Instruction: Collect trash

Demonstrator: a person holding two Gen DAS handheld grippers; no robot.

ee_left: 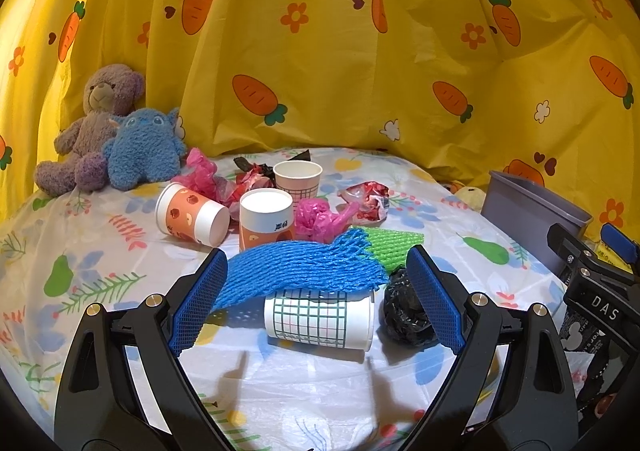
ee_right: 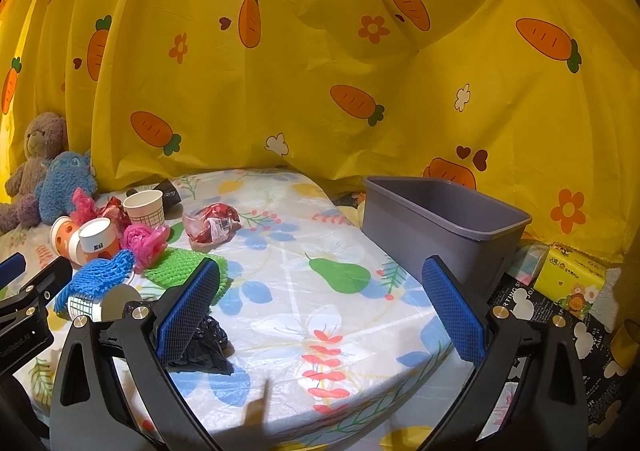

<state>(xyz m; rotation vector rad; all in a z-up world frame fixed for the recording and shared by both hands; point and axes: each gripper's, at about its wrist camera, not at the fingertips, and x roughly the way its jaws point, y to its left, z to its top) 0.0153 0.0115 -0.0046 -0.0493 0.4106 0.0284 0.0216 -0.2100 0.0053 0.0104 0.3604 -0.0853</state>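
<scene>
Both grippers spread wide, nothing gripped

The left gripper (ee_left: 316, 303) points slightly downward, jaws wide apart, pads touching nothing. The right gripper (ee_right: 320, 315) sits at its 3 o'clock, tilted likewise, jaws equally spread and empty.

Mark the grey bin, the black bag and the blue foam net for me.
grey bin (ee_right: 424, 225): right wrist view, on its front wall.
black bag (ee_left: 404, 309): left wrist view, on the crumpled middle.
blue foam net (ee_left: 304, 271): left wrist view, on the mesh draped over the lying cup.
</scene>
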